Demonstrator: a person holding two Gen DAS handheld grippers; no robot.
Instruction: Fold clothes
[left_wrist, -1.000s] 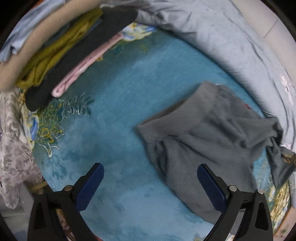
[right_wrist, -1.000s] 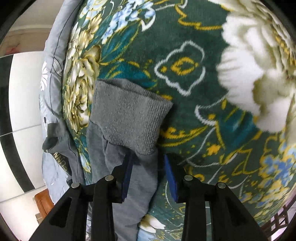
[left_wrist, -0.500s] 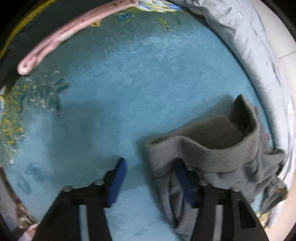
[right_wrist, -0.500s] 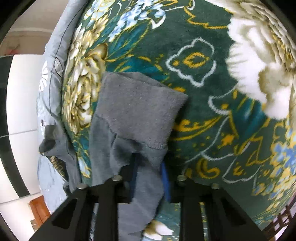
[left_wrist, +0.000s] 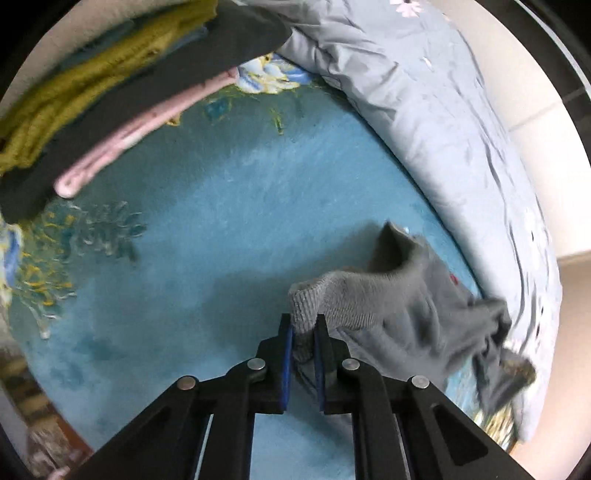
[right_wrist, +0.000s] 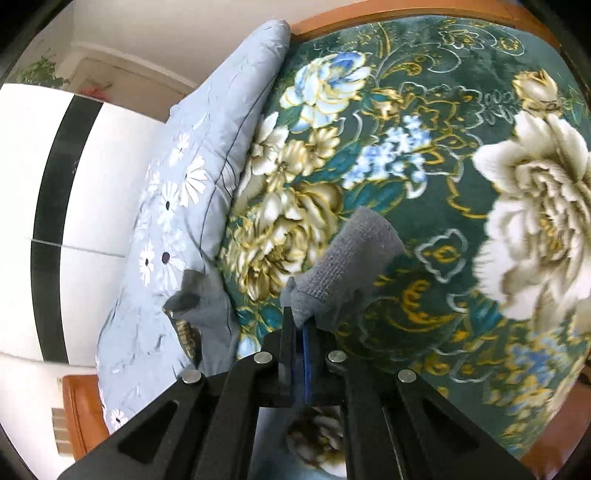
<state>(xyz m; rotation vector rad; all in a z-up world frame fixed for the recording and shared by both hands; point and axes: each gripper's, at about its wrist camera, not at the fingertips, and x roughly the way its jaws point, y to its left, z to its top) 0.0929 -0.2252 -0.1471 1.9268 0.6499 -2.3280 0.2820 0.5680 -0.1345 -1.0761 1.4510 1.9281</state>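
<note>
A grey knit garment (left_wrist: 399, 302) lies bunched on the teal part of a floral blanket (left_wrist: 221, 221). My left gripper (left_wrist: 303, 325) points steeply down, and its jaws are closing on the garment's ribbed hem, which sits pinched between the blue pads. In the right wrist view the same grey garment (right_wrist: 351, 258) hangs lifted above the dark green blanket (right_wrist: 443, 184). My right gripper (right_wrist: 301, 321) is shut on a fold of its ribbed edge. The rest of the garment trails down to the left, partly hidden behind the fingers.
A pale blue-grey quilt (left_wrist: 443, 110) with daisy print runs along the blanket's edge, also seen as the quilt (right_wrist: 184, 203) in the right wrist view. A stack of folded clothes (left_wrist: 110, 74), olive, black and pink, sits at the far left. A wooden frame (right_wrist: 77, 406) is below.
The left gripper went from wide open to closed on the garment's hem. The right gripper closed on the ribbed edge and rose, lifting the cloth off the blanket.
</note>
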